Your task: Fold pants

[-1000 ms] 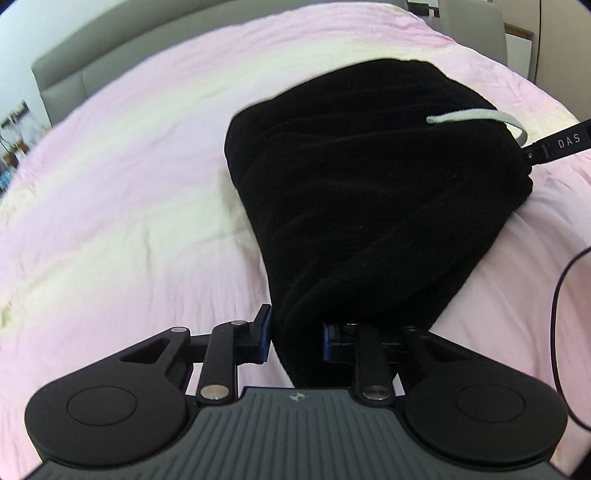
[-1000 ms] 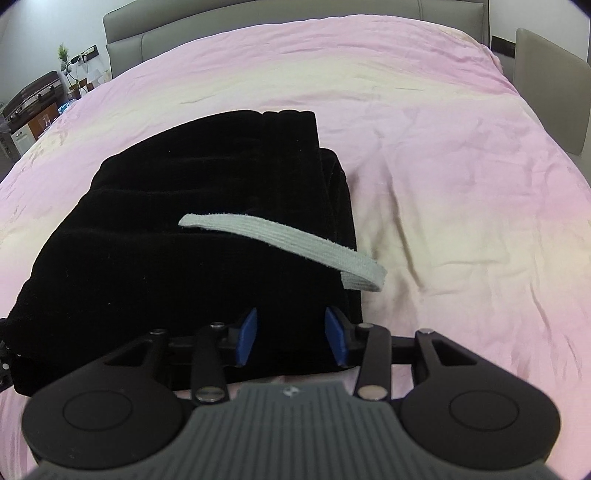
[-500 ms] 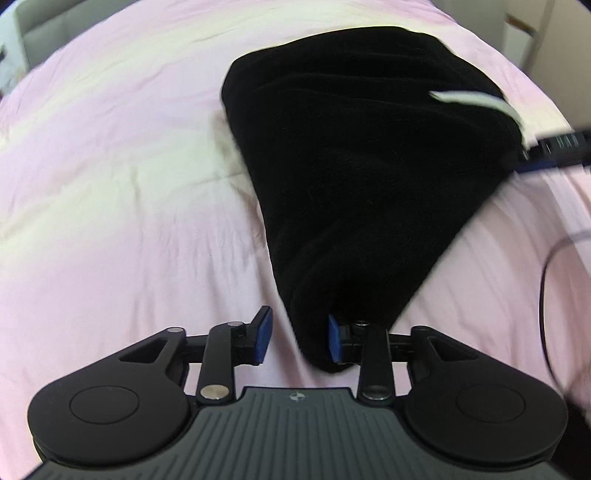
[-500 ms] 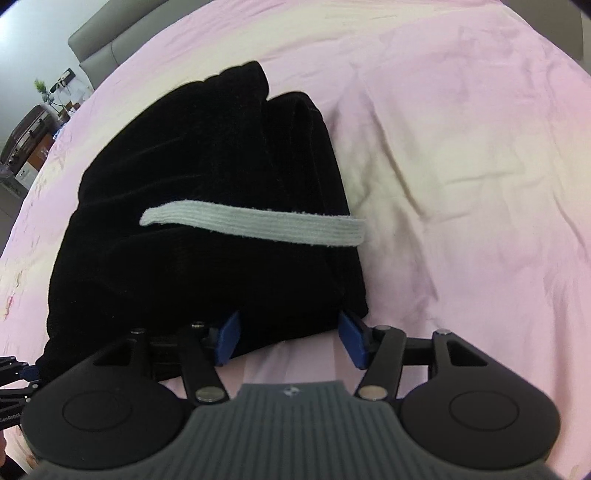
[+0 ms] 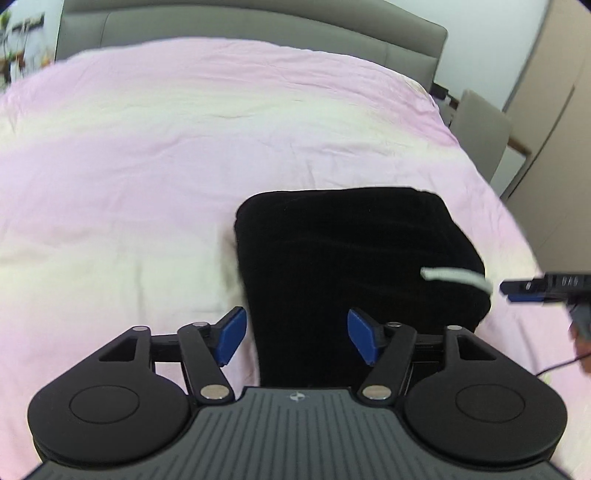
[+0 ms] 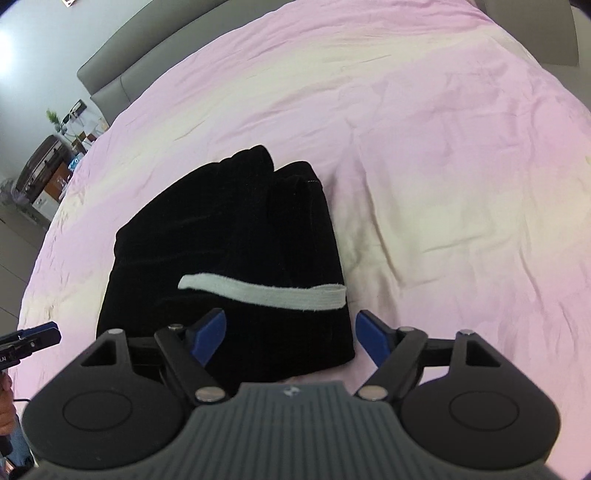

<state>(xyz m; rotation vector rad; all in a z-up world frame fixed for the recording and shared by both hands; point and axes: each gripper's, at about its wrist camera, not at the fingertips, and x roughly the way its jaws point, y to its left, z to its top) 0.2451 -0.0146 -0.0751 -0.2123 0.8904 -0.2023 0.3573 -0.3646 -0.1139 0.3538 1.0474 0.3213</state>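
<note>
The black pants (image 5: 354, 258) lie folded into a thick bundle on the pink bed sheet (image 5: 147, 155). A white drawstring (image 5: 458, 275) lies across the top near their right end. My left gripper (image 5: 295, 336) is open and empty above the near edge of the bundle. My right gripper (image 6: 291, 336) is open and empty over the other end of the pants (image 6: 229, 251), just behind the drawstring (image 6: 266, 293). Its fingertips (image 5: 532, 290) show at the right edge of the left wrist view.
The grey headboard (image 5: 258, 29) runs along the far side of the bed. A grey chair (image 5: 480, 125) and a wardrobe stand to the right. A side table with small items (image 6: 55, 158) stands beyond the bed's left corner.
Both grippers opened, let go of the pants and pulled back and up. The folded bundle now lies free on the bed.
</note>
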